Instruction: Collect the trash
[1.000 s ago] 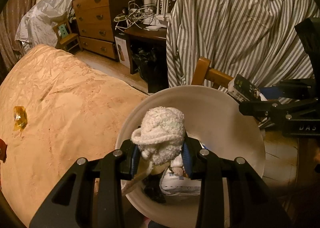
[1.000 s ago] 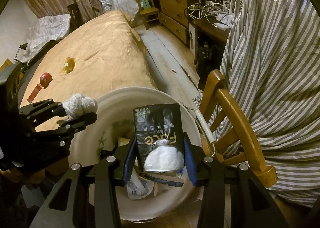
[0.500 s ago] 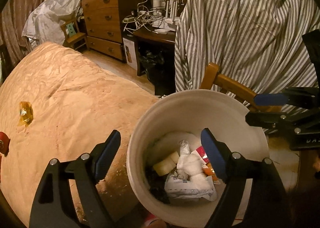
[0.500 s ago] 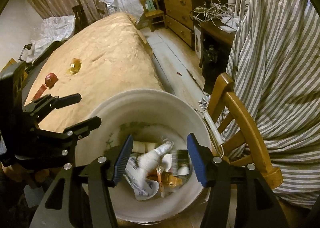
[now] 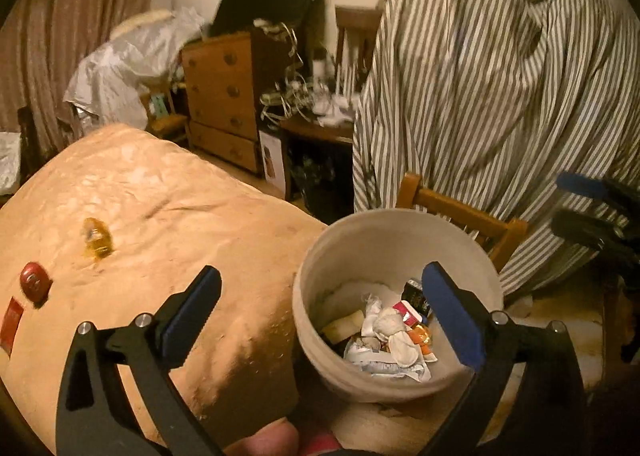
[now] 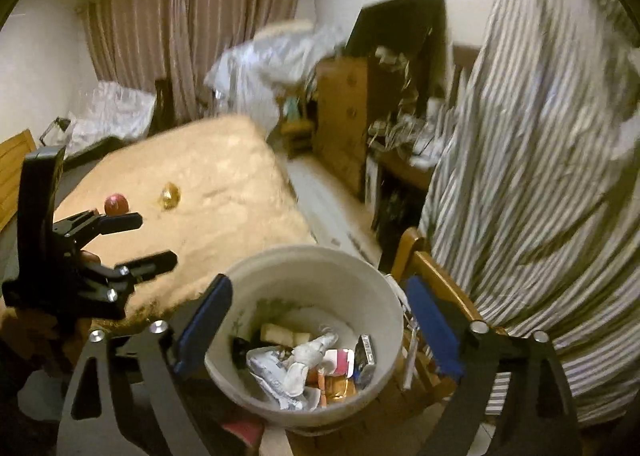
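Note:
A white bin (image 5: 396, 216) (image 6: 312, 256) stands beside the tan bed (image 5: 168, 208) and holds crumpled trash (image 5: 388, 332) (image 6: 312, 364). A white wad (image 5: 390, 322) and a black tissue packet (image 6: 366, 352) lie in that pile. My left gripper (image 5: 320, 274) (image 6: 154, 238) hovers above the bin's left rim, jaws opening wide with nothing between them. Over the bin, my right gripper (image 6: 320, 284) (image 5: 562, 200) is also opening and empty. On the bed lie a yellow wrapper (image 5: 96, 242) (image 6: 170, 194), a red round piece (image 5: 35, 282) (image 6: 116, 203) and a flat red scrap (image 5: 11, 316).
A wooden chair (image 5: 460, 212) draped with striped cloth (image 5: 480, 96) stands right behind the bin. A dresser (image 5: 224, 96) and a cluttered desk (image 5: 316, 124) line the far wall, with a strip of floor (image 6: 336, 216) beside the bed. A thumb (image 5: 264, 440) shows at the bottom edge.
Both grippers opened: the white wad left the left jaws and the black packet left the right, and both now lie in the bin. Both grippers drew back and up from it.

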`<state>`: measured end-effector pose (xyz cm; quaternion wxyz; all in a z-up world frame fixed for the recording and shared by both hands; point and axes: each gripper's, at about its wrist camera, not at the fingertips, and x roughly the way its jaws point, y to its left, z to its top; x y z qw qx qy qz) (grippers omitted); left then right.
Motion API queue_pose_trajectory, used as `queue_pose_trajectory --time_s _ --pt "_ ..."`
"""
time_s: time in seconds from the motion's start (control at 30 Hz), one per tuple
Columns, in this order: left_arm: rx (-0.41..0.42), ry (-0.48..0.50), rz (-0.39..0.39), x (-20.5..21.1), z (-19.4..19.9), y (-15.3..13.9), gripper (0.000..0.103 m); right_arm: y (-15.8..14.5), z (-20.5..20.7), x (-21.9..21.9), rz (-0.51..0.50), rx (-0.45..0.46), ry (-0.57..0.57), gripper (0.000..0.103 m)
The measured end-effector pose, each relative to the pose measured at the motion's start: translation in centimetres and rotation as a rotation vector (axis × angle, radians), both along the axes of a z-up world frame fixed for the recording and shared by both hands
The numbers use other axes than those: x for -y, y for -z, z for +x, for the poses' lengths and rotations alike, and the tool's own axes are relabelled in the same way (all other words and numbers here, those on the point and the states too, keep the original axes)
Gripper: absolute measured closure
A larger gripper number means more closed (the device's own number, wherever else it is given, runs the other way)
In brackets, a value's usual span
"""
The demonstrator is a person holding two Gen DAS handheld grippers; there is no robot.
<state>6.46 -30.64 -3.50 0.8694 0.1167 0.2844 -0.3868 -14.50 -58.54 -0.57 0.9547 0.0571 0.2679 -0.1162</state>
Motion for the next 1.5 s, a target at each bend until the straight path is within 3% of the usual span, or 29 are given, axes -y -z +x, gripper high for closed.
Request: queue_pose_trajectory --time_s 0.17,0.3,0.5,0.83,1.5 --pt "0.042 -0.039 -0.101 -3.6 -2.8 -1.4 0.006 0.2 -5.9 -3.0 -0.028 0.064 0.049 0.005" --pt "0.100 -0.098 -0.110 -4.8 -5.1 -1.7 0.006 0.9 -9.6 -4.4 -0.021 0.087 0.080 0.005" --pt "0.148 -0.090 -0.105 -5.4 -8.3 -1.4 0.005 2.1 -13.1 -5.5 0.001 0.113 0.122 0.005" --pt "0.131 -0.017 -0.072 -5.3 -10.6 -0.7 0.006 2.6 -13.2 -4.8 0.005 0.091 0.114 0.005" --pt "0.134 -0.008 -0.086 -5.5 -11.1 -1.2 0.006 2.8 -12.6 -3.6 0.012 0.077 0.116 0.005"
